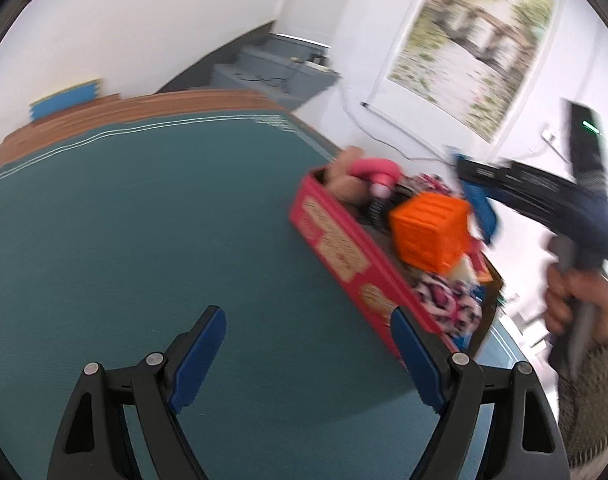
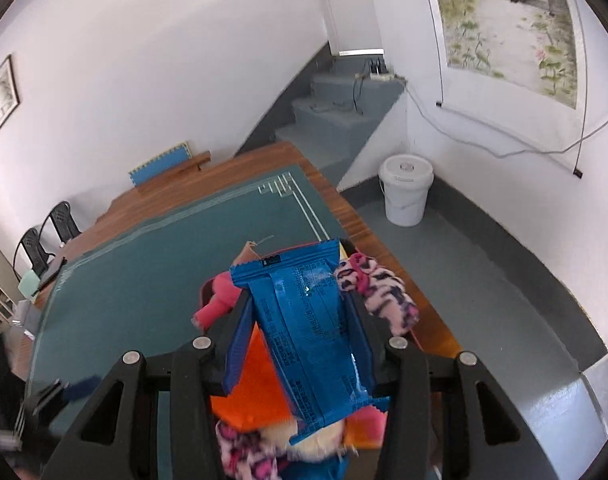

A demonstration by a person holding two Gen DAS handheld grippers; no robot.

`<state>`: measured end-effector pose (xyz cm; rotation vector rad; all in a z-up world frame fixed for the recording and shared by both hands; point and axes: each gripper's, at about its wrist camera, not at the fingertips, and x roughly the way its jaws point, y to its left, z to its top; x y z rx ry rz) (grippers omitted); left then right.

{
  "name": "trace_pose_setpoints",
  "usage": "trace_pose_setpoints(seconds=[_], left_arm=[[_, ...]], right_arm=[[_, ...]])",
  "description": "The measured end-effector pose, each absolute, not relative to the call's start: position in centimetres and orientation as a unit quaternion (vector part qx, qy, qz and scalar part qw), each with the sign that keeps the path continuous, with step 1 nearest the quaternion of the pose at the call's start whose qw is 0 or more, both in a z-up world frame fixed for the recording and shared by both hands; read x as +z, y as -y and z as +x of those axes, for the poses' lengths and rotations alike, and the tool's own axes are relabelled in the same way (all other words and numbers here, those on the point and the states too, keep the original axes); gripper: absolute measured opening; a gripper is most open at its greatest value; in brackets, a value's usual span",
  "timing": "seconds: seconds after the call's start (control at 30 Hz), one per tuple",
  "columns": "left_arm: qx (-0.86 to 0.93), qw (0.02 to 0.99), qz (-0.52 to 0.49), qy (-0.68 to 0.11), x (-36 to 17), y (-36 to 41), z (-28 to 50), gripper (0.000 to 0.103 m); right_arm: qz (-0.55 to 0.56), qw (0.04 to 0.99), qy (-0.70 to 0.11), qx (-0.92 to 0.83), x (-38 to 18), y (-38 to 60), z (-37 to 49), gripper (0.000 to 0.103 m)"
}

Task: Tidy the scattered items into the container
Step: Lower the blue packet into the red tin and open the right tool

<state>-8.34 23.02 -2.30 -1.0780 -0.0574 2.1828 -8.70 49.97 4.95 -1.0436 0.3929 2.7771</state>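
Here the left gripper (image 1: pixel 310 354) hangs low over the green mat (image 1: pixel 135 240) on the worktop (image 2: pixel 328 184), its jaws spread wide with nothing between them; one blue pad sits just in front of the near corner of the red box (image 1: pixel 336 248), though I cannot tell whether it touches. Beside it, the right gripper (image 2: pixel 299 328) has its jaws closed on a blue wrapper (image 2: pixel 304 328), a flat sealed packet that stands up lengthwise between the pads with its printed seam showing. It hovers over the box, which lies toward the worktop's right edge and is already crowded: an orange ribbed cube (image 1: pixel 432 232) sits in the middle, a pink and black spotted fluffy cloth (image 1: pixel 448 300) fills the nearer end, and a pink toy (image 1: pixel 380 172) pokes up at the far end next to something tan and soft. From the left camera, a hand (image 1: pixel 576 300) grips the right tool's handle, blurred. Past the box the mat runs out to a strip of bare wood. Beyond that a white bucket (image 2: pixel 406 192) stands on the grey floor beside grey steps (image 2: pixel 336 120), and a large landscape scroll (image 1: pixel 476 40) hangs on the white wall.
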Motion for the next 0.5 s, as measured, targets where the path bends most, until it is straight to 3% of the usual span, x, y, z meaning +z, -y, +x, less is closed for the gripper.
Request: trace_pose_setpoints(seconds=[0.2,0.27,0.3,0.33,0.5], left_arm=[[0.832,0.365,-0.418,0.01,-2.3,-24.2,-7.3,0.086],[0.831,0.366,-0.419,0.007,-2.4,-24.4,-7.1,0.086],[0.83,0.367,-0.42,0.006,-2.4,-24.6,-7.0,0.086],[0.83,0.367,-0.419,0.003,-2.3,-24.7,-6.9,0.086],[0.837,0.361,-0.411,-0.016,-1.7,-25.6,-5.6,0.086]], right_arm=[[-0.379,0.067,-0.141,0.912,2.8,-48.7,-9.3,0.05],[-0.377,0.06,-0.158,0.911,2.7,-48.7,-8.6,0.059],[-0.375,0.056,-0.168,0.91,2.7,-49.0,-8.4,0.075],[-0.37,0.049,-0.181,0.91,2.8,-49.2,-8.0,0.082],[-0.309,0.021,-0.218,0.925,5.0,-50.6,-3.3,0.085]])
